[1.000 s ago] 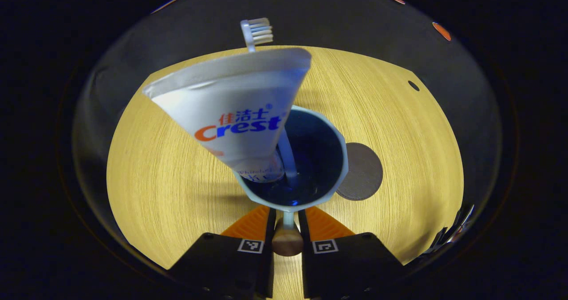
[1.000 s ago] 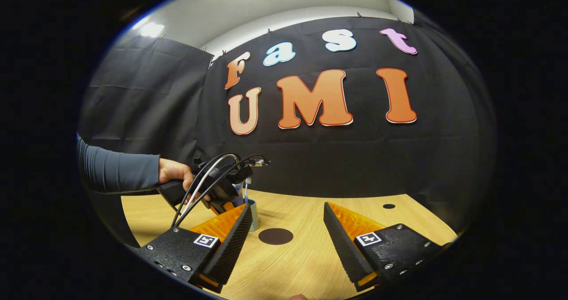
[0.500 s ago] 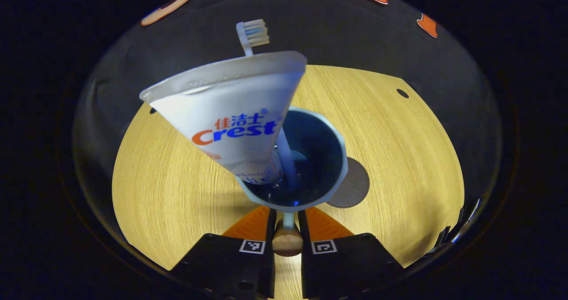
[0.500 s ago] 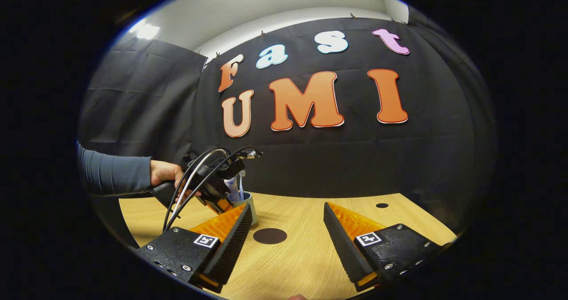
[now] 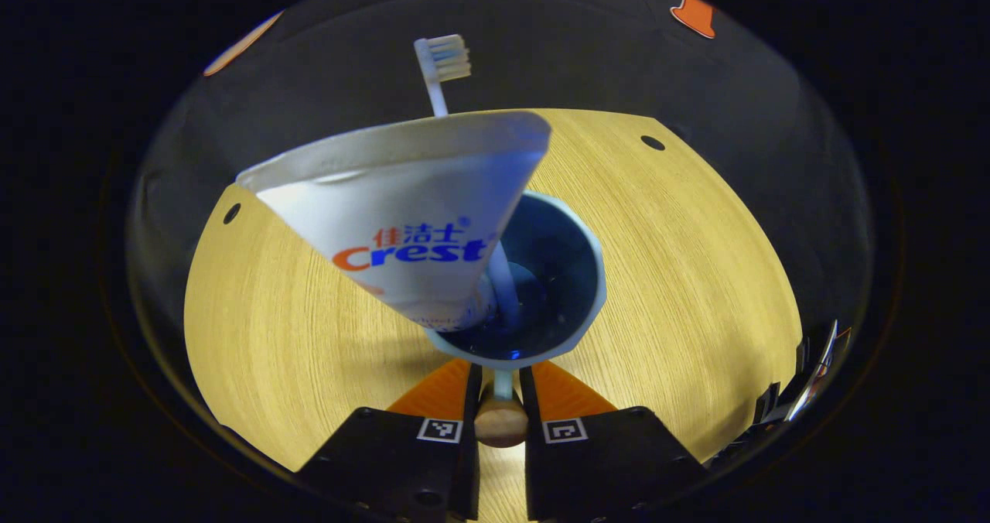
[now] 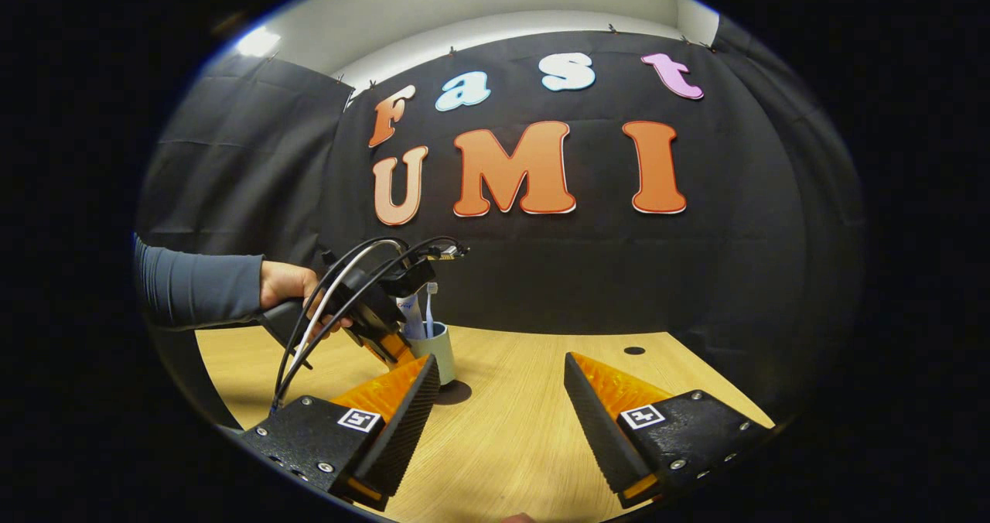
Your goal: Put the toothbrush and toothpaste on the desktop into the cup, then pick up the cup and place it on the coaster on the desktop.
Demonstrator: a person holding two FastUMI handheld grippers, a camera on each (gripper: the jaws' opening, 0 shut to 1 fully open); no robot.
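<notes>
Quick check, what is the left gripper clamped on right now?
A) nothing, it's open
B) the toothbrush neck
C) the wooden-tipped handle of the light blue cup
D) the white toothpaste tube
C: in the left gripper view, the left gripper has both fingers closed against the wooden-tipped handle of the light blue cup, while the white toothpaste tube and toothbrush stand inside the cup.

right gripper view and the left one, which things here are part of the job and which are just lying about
Part of the job:
- cup, its handle held in the left gripper
- toothpaste, standing in the cup
- toothbrush, in the cup too
- coaster, dark edge showing under the cup

Just there:
- right gripper, fingers apart, holding nothing
- holes in the desktop
</notes>
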